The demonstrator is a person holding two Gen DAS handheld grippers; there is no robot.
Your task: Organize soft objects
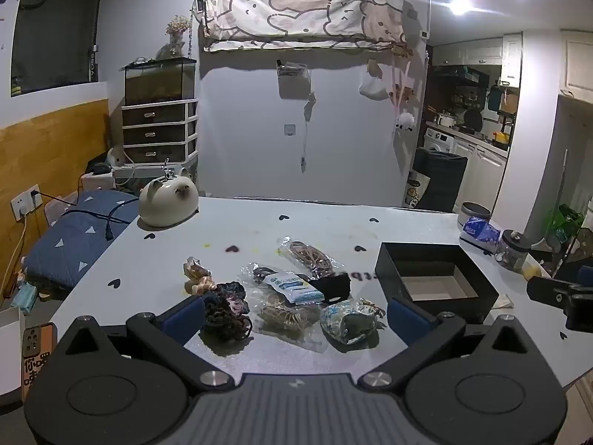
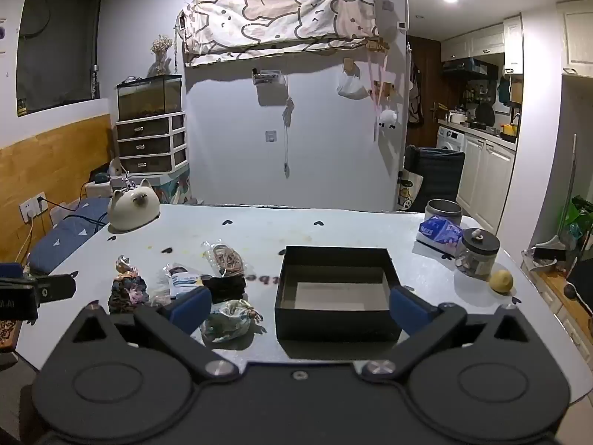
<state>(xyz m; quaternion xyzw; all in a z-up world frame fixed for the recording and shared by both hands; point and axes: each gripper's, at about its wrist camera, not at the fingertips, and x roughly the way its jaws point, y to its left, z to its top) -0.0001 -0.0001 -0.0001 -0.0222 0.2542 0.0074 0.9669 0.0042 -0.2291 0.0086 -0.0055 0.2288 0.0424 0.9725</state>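
Note:
Soft items lie in a cluster on the pale table: dark crocheted scrunchies [image 1: 226,307], a beige ribbon tie [image 1: 198,276], clear bags of elastic bands [image 1: 309,256], a blue-white packet [image 1: 294,287] and a blue-green fabric pouch [image 1: 348,319]. To their right stands an empty black box [image 1: 393,265]. My left gripper [image 1: 296,320] hovers open just short of the cluster, nothing between its blue pads. My right gripper [image 2: 299,307] is open too, in front of the black box [image 2: 333,320], with the pouch [image 2: 228,320] by its left finger. The scrunchies [image 2: 128,291] lie further left.
A cream cat-shaped ornament [image 1: 168,200] sits at the table's far left corner. At the far right stand a tissue pack [image 2: 439,231], a metal tin [image 2: 443,209], a glass jar [image 2: 476,254] and a lemon [image 2: 501,281]. A phone [image 1: 37,356] lies off the left edge.

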